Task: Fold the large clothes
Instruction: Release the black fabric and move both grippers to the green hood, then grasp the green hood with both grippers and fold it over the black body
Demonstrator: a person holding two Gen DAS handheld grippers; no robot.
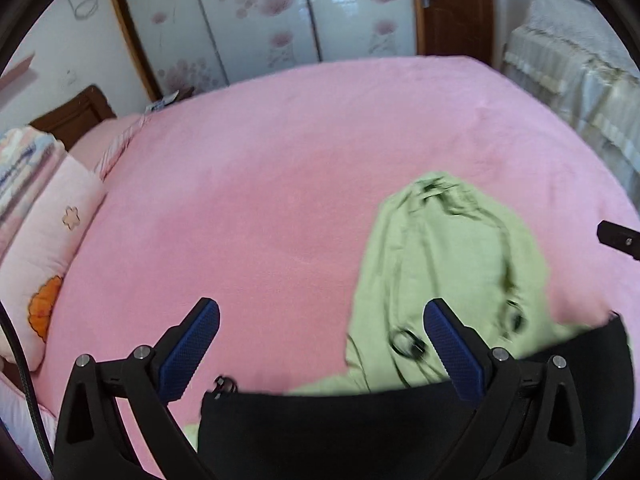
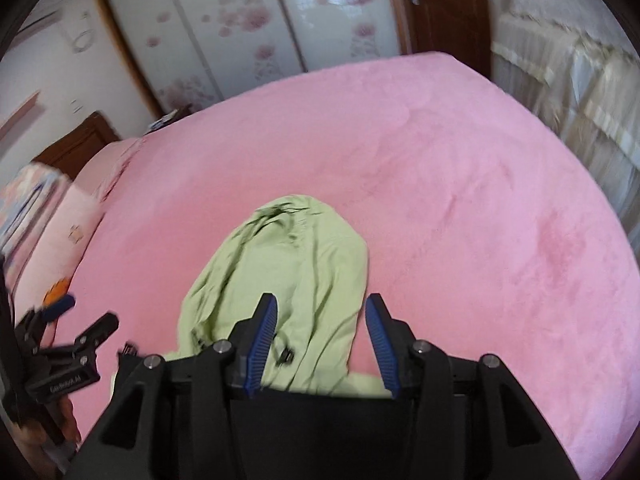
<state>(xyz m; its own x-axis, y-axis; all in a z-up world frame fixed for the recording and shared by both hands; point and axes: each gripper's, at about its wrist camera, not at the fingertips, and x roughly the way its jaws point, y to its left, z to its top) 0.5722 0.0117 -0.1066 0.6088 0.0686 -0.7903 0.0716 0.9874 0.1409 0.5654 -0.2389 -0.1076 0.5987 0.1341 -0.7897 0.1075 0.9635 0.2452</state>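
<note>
A large garment lies on the pink bed [image 1: 260, 180], its light green hood [image 1: 448, 264] spread flat and its black body [image 1: 340, 432] nearest me. My left gripper [image 1: 320, 306] hangs open above the bed, left of the hood, jaws wide with only bare sheet between them. The right gripper [image 2: 321, 299] is open over the hood [image 2: 288, 264], its blue pads apart and not pressing the cloth. Drawstring toggles [image 1: 408, 342] lie on the hood near the left gripper's right finger. In the right wrist view the left gripper [image 2: 82, 314] shows at the left edge.
A pink pillow [image 1: 44, 248] with a flower print lies along the bed's left side. Beyond the bed stand a wardrobe with floral sliding doors [image 1: 260, 20] and a brown door [image 1: 452, 8]. Lace-covered furniture [image 1: 580, 80] stands at the right.
</note>
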